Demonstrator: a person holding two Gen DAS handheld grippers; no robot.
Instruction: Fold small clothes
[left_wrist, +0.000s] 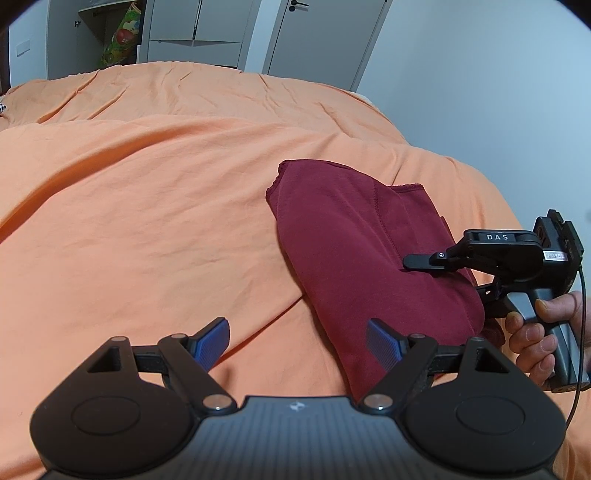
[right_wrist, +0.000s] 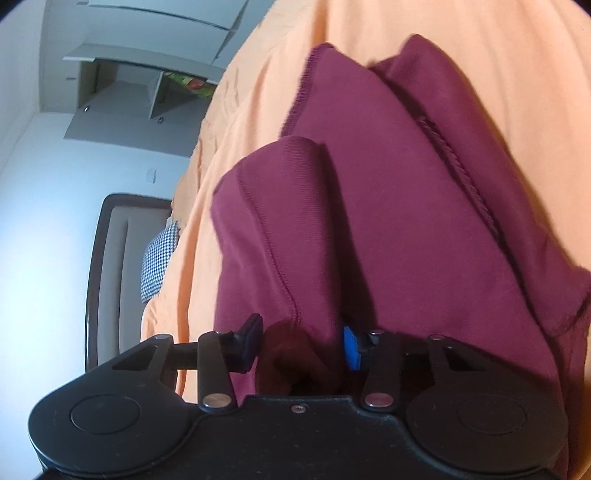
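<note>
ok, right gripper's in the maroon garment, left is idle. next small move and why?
Probably close the right gripper on the bunched fold of the maroon garment. Its pads straddle that fold but look apart, so nothing seems pinched yet. The left gripper is open and empty above the orange bedcover, its right pad just over the garment's near edge, so it can wait.

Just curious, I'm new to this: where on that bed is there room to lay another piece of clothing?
The orange bedspread lies bare left of the red garment, and beyond it toward the cupboards. It is crowded at the garment's right edge, where the right gripper reaches in.
</note>
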